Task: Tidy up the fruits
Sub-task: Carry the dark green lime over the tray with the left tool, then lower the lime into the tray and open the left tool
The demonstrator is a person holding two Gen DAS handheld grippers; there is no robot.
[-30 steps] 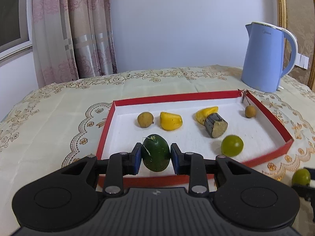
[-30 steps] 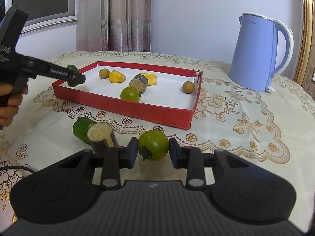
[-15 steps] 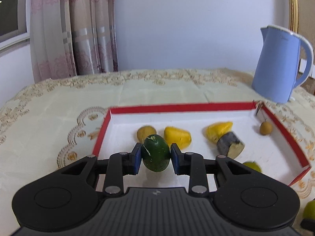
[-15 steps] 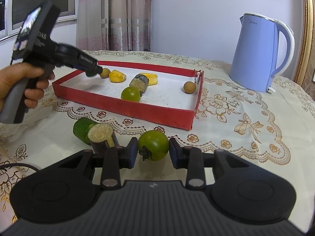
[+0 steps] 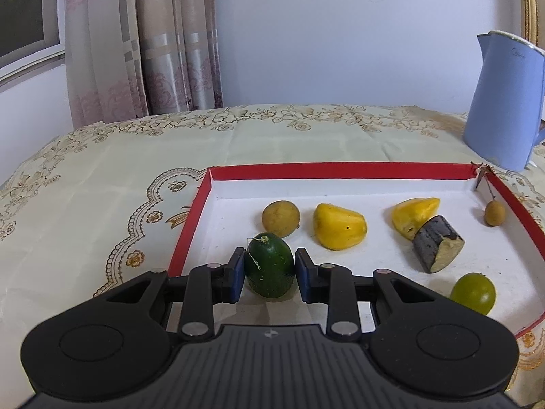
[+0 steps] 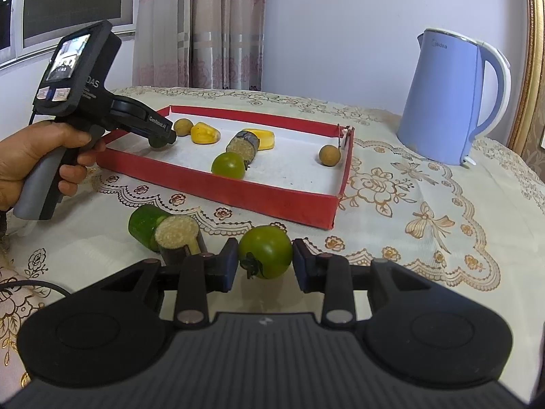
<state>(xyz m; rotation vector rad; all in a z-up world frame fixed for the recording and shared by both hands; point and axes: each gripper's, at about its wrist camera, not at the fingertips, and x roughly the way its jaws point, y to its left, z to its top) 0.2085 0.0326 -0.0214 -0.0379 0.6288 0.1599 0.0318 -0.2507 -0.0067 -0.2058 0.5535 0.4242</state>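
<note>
Left gripper (image 5: pixel 269 269) advanced over the tray (image 5: pixel 340 171) of six fruits; both jaws clamp green fruit.

Kettle (image 6: pixel 449 102) stands behind the tray (image 6: pixel 272 197), right of it.

The tray (image 5: pixel 337 171) is red outside, white inside. In it lie two yellow pieces (image 5: pixel 340 226), tan round fruits (image 5: pixel 280 218) and a green tomato (image 5: pixel 472 293). The cloth (image 5: pixel 102 184) is cream with gold flowers. The kettle (image 6: pixel 449 99) is pale blue, the curtain (image 5: pixel 143 44) pink.
</note>
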